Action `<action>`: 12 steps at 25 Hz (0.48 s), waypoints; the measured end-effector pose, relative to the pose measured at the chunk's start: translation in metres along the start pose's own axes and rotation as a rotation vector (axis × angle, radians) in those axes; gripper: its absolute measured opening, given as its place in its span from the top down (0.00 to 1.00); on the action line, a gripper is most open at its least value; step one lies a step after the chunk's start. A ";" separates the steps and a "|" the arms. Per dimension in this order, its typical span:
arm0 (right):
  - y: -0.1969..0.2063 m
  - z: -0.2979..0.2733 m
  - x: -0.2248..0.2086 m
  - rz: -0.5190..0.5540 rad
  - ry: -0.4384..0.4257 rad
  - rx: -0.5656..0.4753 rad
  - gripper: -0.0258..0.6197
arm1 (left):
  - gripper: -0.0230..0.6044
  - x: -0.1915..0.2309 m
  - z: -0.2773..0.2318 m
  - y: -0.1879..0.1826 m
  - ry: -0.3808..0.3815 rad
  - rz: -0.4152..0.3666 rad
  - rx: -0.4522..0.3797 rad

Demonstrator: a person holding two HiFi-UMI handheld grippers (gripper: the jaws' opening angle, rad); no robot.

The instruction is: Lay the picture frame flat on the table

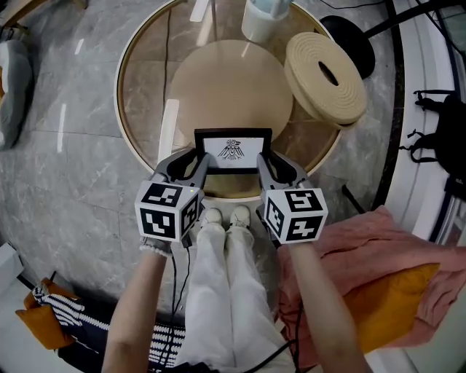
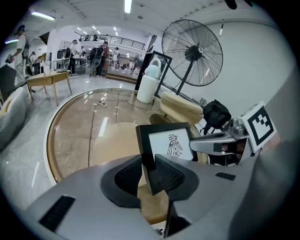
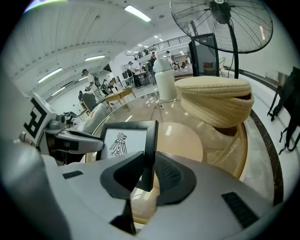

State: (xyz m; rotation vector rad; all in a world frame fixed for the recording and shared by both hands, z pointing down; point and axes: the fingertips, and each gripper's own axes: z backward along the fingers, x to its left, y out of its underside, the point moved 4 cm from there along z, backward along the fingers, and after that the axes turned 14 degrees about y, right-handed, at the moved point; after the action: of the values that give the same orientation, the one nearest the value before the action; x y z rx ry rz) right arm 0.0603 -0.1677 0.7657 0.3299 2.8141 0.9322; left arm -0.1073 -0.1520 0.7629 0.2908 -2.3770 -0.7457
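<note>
A black picture frame (image 1: 233, 149) with a bird drawing on white stands tilted up over the near rim of the round glass table (image 1: 142, 109), its face toward me. My left gripper (image 1: 204, 163) is shut on its left edge and my right gripper (image 1: 261, 163) on its right edge. In the left gripper view the frame (image 2: 169, 143) has its side bar pinched between the ribbed pads (image 2: 168, 174) of that gripper (image 2: 147, 174). The right gripper view shows the frame (image 3: 125, 140) gripped the same way by the right gripper (image 3: 148, 172).
On the table stand a white jug (image 1: 265, 17) at the far side and a beige coiled round cushion (image 1: 325, 76) at the right. A beige disc (image 1: 229, 87) fills the table's middle. A fan base (image 1: 351, 42) and a pink cloth (image 1: 378, 251) lie off to the right.
</note>
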 end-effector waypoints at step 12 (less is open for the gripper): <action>0.000 -0.023 -0.004 0.047 0.031 0.003 0.80 | 0.80 0.013 -0.024 -0.006 -0.073 -0.061 0.026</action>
State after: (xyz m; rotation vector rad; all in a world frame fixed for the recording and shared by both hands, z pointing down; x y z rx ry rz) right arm 0.0593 -0.1820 0.7838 0.3870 2.8479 0.9507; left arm -0.1025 -0.1723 0.7813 0.3545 -2.4578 -0.7662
